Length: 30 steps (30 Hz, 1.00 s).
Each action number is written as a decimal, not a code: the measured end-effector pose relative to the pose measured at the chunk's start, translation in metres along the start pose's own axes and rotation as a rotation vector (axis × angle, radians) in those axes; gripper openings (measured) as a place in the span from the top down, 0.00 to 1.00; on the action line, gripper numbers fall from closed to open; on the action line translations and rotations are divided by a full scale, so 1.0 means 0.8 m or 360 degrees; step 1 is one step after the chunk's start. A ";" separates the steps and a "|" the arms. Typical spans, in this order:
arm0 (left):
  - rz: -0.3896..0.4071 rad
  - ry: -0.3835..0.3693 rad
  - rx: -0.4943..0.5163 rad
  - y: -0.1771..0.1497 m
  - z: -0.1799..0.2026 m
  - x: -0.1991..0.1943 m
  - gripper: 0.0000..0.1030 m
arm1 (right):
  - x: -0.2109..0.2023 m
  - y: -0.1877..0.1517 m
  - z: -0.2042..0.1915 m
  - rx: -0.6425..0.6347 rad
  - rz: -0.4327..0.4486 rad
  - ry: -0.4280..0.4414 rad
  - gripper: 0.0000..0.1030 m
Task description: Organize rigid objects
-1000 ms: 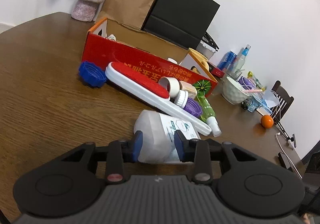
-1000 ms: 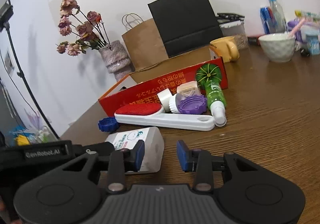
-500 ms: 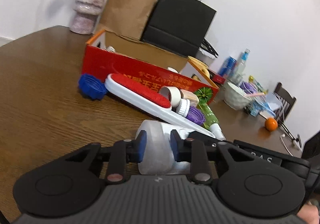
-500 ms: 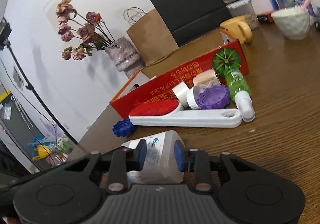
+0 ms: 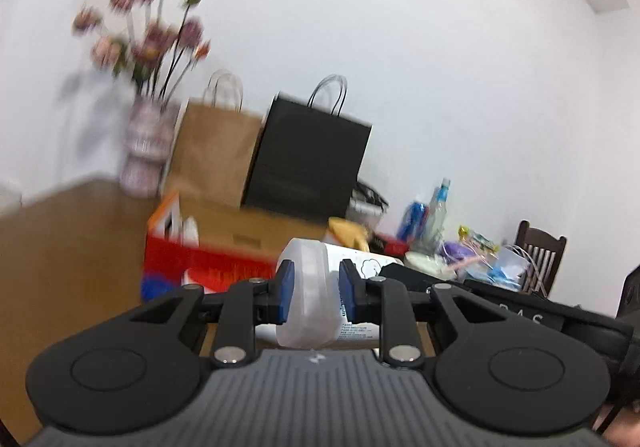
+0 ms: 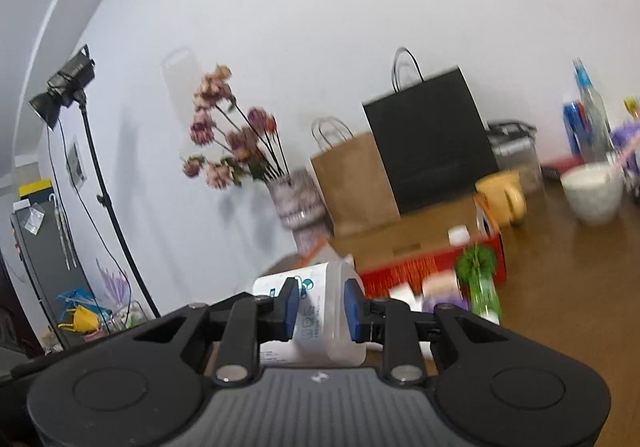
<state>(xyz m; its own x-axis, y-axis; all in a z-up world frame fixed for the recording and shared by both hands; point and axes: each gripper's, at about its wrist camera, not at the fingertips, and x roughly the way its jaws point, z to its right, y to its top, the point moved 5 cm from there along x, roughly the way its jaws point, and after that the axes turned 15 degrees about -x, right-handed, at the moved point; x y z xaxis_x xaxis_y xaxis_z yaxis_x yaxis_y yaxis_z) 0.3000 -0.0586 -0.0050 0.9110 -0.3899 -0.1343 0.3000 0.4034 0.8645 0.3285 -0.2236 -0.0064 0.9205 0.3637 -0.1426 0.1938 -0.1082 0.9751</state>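
Observation:
A white plastic bottle [image 5: 312, 295] with a printed label is held between both grippers, lifted above the table. My left gripper [image 5: 314, 293] is shut on one end of it. My right gripper [image 6: 320, 307] is shut on the other end of the white bottle [image 6: 320, 311]. The red cardboard box [image 5: 208, 259] lies behind, open at the top; it also shows in the right wrist view [image 6: 412, 263]. A green spray bottle [image 6: 480, 279] and a purple lid [image 6: 444, 303] lie in front of the box. The right gripper's body [image 5: 500, 311] shows at the right of the left wrist view.
A vase of dried flowers [image 5: 146, 151], a brown paper bag [image 5: 212, 155] and a black paper bag [image 5: 308, 163] stand behind the box. A yellow mug [image 6: 504, 195], a white bowl [image 6: 592, 191] and bottles [image 6: 588, 127] crowd the right. A chair [image 5: 540, 255] stands at the far right.
Both grippers have closed on the white bottle and raised it off the table. Both views have tilted upward and the table items have dropped low in the frames.

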 end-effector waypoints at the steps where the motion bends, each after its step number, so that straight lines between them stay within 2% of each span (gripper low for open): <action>1: 0.0038 0.0004 0.0052 0.013 0.007 0.008 0.76 | 0.008 0.013 0.005 0.0008 0.0014 0.0020 0.77; 3: 0.0082 -0.0010 0.0112 0.045 0.018 0.028 0.76 | 0.028 0.045 0.013 0.0008 0.0036 0.0050 0.77; 8: 0.0122 -0.0056 0.0003 0.136 0.026 0.092 0.76 | 0.096 0.127 0.032 -0.0058 0.0081 0.0112 0.77; 13: 0.0064 -0.0022 0.0057 0.196 0.027 0.164 0.76 | 0.173 0.188 0.061 -0.0018 0.0036 0.0119 0.77; 16: 0.0007 0.0016 0.0066 0.222 0.019 0.208 0.76 | 0.219 0.206 0.073 0.0008 -0.0031 0.0131 0.77; 20: -0.0134 0.0097 0.0051 0.234 -0.007 0.272 0.76 | 0.285 0.207 0.098 0.0111 -0.0179 0.0151 0.77; 23: -0.0265 0.0177 0.0016 0.229 -0.031 0.326 0.76 | 0.339 0.189 0.123 0.0192 -0.0317 0.0159 0.77; 30: -0.0576 0.0342 -0.0097 0.169 -0.104 0.432 0.76 | 0.453 0.098 0.170 0.0320 -0.0640 0.0086 0.77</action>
<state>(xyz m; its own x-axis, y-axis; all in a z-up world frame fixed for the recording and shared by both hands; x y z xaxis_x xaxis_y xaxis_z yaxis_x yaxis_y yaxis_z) 0.6786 -0.0700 0.0253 0.7803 -0.3365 -0.5272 0.6215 0.3231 0.7137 0.7232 -0.2264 -0.0046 0.7407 0.4609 -0.4888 0.5991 -0.1241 0.7910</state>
